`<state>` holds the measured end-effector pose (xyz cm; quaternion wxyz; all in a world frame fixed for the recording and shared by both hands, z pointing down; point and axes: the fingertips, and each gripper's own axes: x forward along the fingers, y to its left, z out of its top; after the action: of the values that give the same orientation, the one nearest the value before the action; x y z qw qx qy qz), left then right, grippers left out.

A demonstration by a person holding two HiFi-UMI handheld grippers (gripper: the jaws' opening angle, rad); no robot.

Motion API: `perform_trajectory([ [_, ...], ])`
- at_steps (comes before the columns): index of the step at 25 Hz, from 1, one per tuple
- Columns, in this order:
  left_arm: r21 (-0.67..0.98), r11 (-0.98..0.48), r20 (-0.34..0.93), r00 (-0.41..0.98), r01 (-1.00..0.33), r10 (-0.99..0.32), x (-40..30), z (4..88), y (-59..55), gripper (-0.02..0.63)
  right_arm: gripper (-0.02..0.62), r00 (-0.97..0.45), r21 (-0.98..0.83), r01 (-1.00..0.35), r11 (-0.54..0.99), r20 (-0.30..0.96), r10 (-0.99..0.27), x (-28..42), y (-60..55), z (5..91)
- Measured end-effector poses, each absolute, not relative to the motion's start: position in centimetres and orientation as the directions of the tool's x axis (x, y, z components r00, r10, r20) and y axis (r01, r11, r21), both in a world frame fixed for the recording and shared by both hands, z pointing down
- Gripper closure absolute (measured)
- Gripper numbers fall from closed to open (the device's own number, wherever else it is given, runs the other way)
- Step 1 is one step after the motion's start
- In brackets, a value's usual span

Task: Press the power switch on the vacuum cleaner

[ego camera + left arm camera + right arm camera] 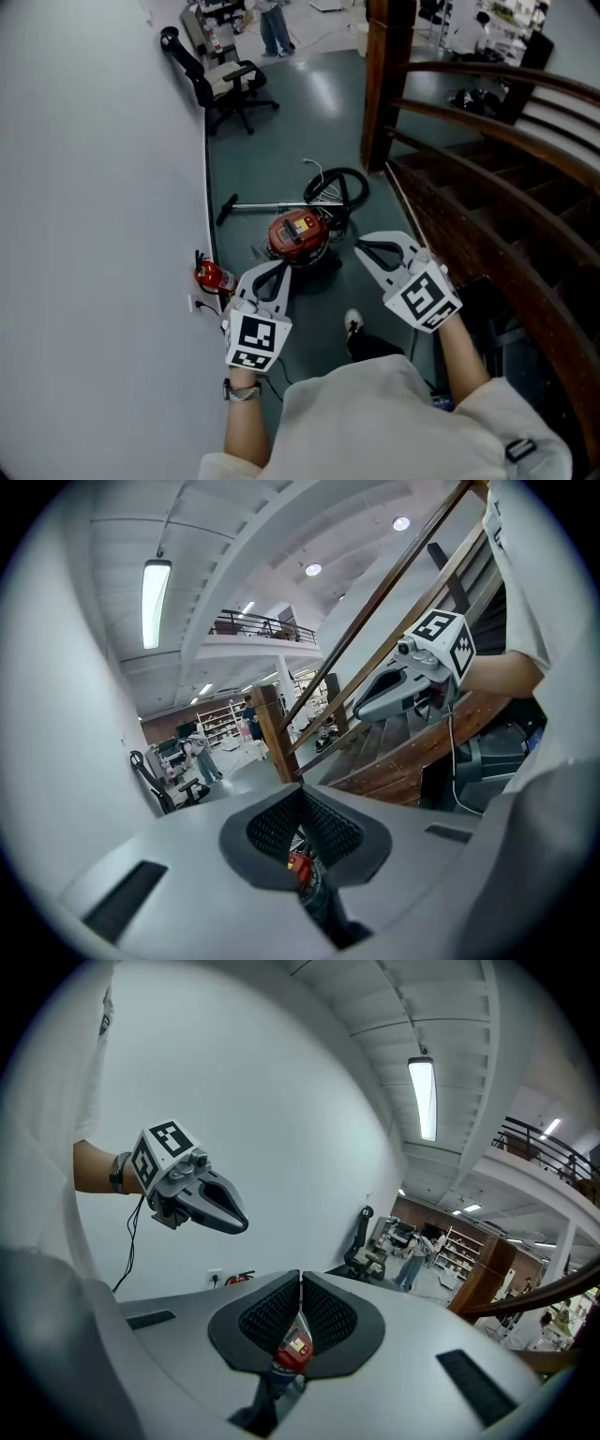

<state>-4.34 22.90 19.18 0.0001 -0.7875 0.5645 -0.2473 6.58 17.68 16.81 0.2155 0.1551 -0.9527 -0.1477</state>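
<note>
Clearly nothing of the task is done yet: the red vacuum cleaner [298, 236] sits on the grey floor, and both grippers are held in the air short of it, on the person's side. The left gripper [279, 267] and the right gripper [362, 247] each point towards the vacuum cleaner with jaws closed together and nothing between them. Left to do, as I judge it: reach the vacuum cleaner, find its power switch, which is too small to make out, and press it.

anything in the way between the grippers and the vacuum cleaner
Nothing visible does. Only bare floor lies between the left gripper, the right gripper and the vacuum cleaner; its hose lies on the far side.
</note>
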Motion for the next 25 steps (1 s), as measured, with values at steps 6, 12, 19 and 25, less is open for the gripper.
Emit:
perform_trajectory([
  [6, -0.267, -0.362, 0.400, 0.239, -0.893, -0.885, -4.1, 19.7, 20.7, 0.604, 0.565, -0.859, 0.338, -0.222, 0.915, 0.377, -0.347, 6.7, 15.4, 17.3],
  [12, -0.257, -0.359, 0.414, 0.233, -0.897, -0.880, -3.8, 20.5, 18.3, 0.604, 0.565, -0.861, 0.322, -0.210, 0.923, 0.386, -0.330, 6.9, 13.1, 18.1],
  [19, -0.248, -0.359, 0.428, 0.231, -0.900, -0.874, -3.0, 21.5, 15.2, 0.605, 0.565, -0.869, 0.311, -0.177, 0.934, 0.395, -0.297, 6.9, 10.8, 18.9],
  [25, -0.241, -0.355, 0.438, 0.225, -0.903, -0.870, -2.5, 21.9, 13.0, 0.604, 0.565, -0.874, 0.311, -0.154, 0.938, 0.399, -0.276, 6.9, 8.4, 19.2],
])
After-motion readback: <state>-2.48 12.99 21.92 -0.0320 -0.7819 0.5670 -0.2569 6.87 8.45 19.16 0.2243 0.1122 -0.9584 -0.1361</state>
